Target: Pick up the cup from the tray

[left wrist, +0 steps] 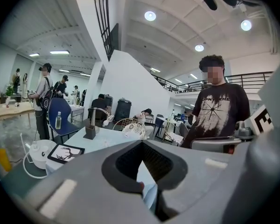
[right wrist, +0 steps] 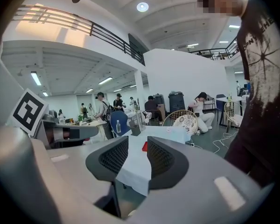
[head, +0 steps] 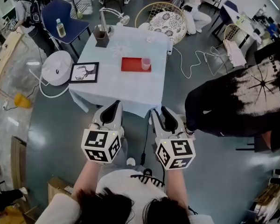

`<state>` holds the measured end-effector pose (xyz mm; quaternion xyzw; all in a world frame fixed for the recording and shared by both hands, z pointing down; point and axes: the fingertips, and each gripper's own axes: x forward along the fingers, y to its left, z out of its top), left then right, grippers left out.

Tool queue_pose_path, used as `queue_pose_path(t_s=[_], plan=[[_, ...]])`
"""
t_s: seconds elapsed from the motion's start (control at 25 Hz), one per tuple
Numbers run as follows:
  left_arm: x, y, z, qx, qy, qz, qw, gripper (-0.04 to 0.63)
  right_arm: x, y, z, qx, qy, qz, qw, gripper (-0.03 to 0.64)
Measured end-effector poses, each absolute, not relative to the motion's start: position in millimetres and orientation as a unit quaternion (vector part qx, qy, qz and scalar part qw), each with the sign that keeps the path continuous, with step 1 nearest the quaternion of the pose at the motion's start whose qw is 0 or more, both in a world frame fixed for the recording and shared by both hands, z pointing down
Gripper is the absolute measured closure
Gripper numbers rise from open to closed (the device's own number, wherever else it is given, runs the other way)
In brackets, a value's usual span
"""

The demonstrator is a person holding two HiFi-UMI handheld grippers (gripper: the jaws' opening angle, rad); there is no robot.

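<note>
A pink translucent cup (head: 146, 63) stands upright on the right end of a red tray (head: 132, 64), in the middle of a table with a pale blue cloth (head: 126, 90). Both grippers hover short of the table's near edge, well away from the tray. My left gripper (head: 111, 112) is shut, its tips touching, with nothing in it (left wrist: 142, 146). My right gripper (head: 162, 117) is open, and through its empty gap (right wrist: 138, 146) I see the cloth and a sliver of the red tray (right wrist: 144, 146). The cup does not show in either gripper view.
On the table a framed deer picture (head: 84, 72) lies at the left edge and a brown holder with a lamp (head: 101, 35) stands at the far left corner. A person in a black shirt (head: 238, 97) stands close at the right. A white round appliance (head: 56, 67) and cables (head: 200, 59) are on the floor.
</note>
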<state>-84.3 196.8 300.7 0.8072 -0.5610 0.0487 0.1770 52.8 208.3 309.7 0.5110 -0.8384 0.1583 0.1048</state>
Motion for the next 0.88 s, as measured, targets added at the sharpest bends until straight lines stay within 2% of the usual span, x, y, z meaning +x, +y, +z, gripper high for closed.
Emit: queue_pose_path(t_s=[0.24, 0.36, 0.88], plan=[[-93, 146, 310, 0.814, -0.546, 0.061, 0.188, 0.595, 39, 160, 315, 0.513, -0.835, 0.163, 0.116, 0.425], [-101, 121, 314, 0.817, -0.539, 0.070, 0.193, 0.595, 33, 136, 314, 0.520, -0.828, 0.186, 0.100, 0.423], [-124, 29, 317, 0.843, -0.490, 0.073, 0.210, 0.595, 13, 54, 316, 0.554, -0.803, 0.187, 0.113, 0.372]])
